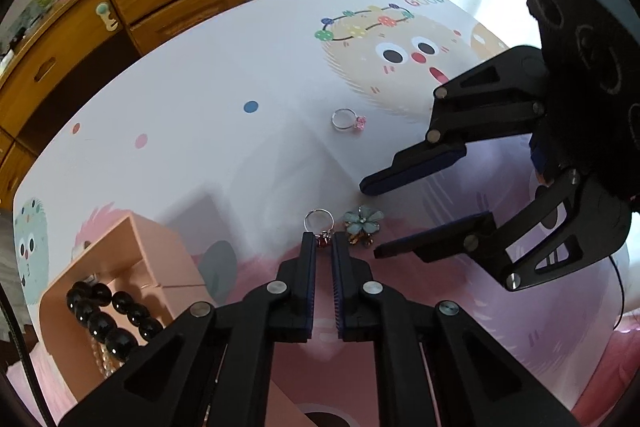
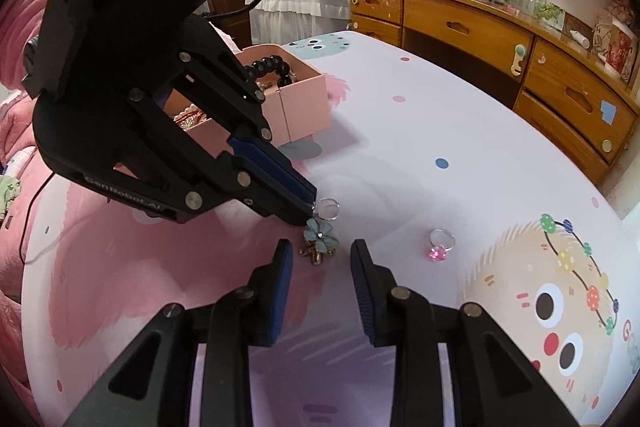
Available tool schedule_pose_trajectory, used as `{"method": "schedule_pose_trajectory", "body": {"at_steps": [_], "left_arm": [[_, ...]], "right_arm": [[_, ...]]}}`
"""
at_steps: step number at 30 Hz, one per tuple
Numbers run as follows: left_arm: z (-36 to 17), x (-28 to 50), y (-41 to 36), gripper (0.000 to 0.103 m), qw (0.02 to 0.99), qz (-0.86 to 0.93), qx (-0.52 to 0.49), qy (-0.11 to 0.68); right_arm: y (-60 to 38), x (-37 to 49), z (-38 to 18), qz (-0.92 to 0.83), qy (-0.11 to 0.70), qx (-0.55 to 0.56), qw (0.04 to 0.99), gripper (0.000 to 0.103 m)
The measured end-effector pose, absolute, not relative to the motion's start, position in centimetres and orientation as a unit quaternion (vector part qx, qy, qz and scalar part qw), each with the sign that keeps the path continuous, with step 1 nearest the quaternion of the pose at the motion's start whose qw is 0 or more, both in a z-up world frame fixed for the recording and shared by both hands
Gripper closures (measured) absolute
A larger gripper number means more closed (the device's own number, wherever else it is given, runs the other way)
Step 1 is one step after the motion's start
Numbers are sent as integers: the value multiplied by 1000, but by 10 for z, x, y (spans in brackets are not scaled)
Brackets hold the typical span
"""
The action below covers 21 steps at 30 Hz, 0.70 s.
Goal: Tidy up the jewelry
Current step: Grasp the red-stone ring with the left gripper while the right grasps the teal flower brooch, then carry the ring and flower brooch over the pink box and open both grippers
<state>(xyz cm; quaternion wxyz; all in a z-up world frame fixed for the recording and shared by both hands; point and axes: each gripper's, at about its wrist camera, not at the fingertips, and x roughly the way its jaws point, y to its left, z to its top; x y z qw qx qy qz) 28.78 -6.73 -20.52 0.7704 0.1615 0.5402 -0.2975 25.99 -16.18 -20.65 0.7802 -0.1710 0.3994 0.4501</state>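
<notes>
Left gripper: fingers nearly together, pinching the red stone of a silver ring that lies on the surface, likely to carry it to the box.
Right gripper: spread wide, tips low either side of the blue flower brooch, apparently lined up to grasp it.
Pink-stone ring: farther out on the surface, apart from both grippers.
Pink jewelry box: near left, open, holding a black bead bracelet and pearls, so loose pieces seem bound there.

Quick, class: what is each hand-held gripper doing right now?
Left hand-held gripper: nearly closed around the red-stone ring.
Right hand-held gripper: open, empty, at the blue flower brooch.
</notes>
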Motion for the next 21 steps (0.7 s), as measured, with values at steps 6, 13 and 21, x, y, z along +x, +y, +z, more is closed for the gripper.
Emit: {"method": "schedule_pose_trajectory", "body": {"at_steps": [6,13,21], "left_arm": [[-194,286,-63,98,779,-290,155,534],[-169,290,-44,98,806,-262,113,518],[-141,283,-15,98,836,-207,68,504]], "right_arm": [[-156,260,-208,451,395,-176,781,73],[-151,258,-209,441,391,-188,786,78],[-145,253,-205,419,397,-194,793,83]]}}
